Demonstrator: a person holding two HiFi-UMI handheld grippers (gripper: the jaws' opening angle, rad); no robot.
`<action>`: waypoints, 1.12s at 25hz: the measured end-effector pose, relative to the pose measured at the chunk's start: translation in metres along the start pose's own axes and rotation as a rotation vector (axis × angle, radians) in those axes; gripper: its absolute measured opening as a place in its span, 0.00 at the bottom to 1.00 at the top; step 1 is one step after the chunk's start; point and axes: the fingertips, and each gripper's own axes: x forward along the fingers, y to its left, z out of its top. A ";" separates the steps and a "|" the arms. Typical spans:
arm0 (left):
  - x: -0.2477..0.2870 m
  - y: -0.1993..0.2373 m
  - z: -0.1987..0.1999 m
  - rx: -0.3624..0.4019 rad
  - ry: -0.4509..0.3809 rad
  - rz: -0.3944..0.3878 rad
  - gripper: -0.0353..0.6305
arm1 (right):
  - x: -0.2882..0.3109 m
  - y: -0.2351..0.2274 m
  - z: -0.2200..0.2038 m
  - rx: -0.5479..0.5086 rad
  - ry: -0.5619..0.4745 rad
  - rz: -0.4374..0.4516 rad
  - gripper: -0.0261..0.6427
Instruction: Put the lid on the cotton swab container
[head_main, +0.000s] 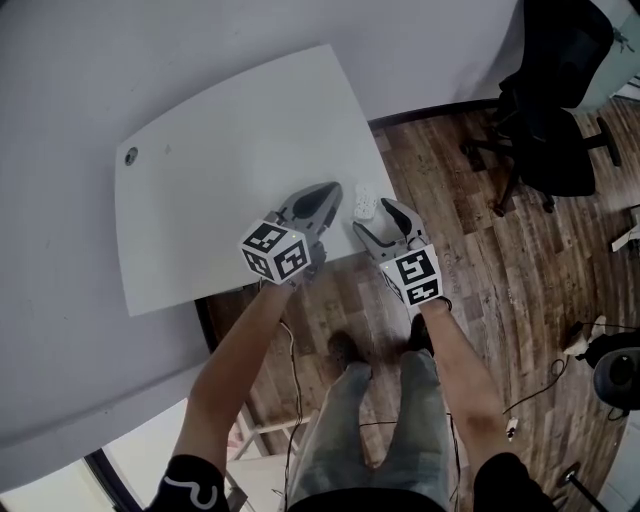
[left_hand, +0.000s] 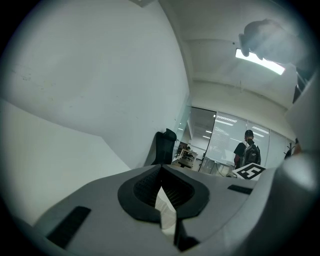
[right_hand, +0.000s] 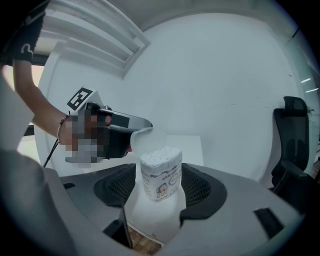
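Observation:
The cotton swab container (head_main: 365, 203) stands upright and uncovered on the near right corner of the white table (head_main: 220, 170). In the right gripper view the container (right_hand: 160, 172) shows white swab tips on top and a printed label. My right gripper (right_hand: 160, 192) is open, and the container stands in the gap at its fingertips. My left gripper (head_main: 325, 200) hovers just left of the container, shut on the thin translucent lid (right_hand: 145, 136). In the left gripper view the lid (left_hand: 165, 210) shows as a pale sliver pinched between the jaws.
The table's right edge and near edge drop off to wood floor (head_main: 480, 250). A black office chair (head_main: 550, 110) stands at the far right. A cable grommet (head_main: 131, 156) sits at the table's far left. A person (left_hand: 248, 150) stands far off behind glass.

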 end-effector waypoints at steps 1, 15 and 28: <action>0.002 -0.002 0.000 0.002 0.001 -0.008 0.09 | 0.000 0.001 0.000 0.000 0.001 0.005 0.49; 0.029 -0.026 -0.011 0.056 0.076 -0.068 0.09 | -0.013 -0.003 0.007 0.009 -0.024 0.058 0.48; 0.036 -0.026 -0.017 0.067 0.097 -0.050 0.09 | -0.026 -0.030 0.047 0.102 -0.142 0.045 0.46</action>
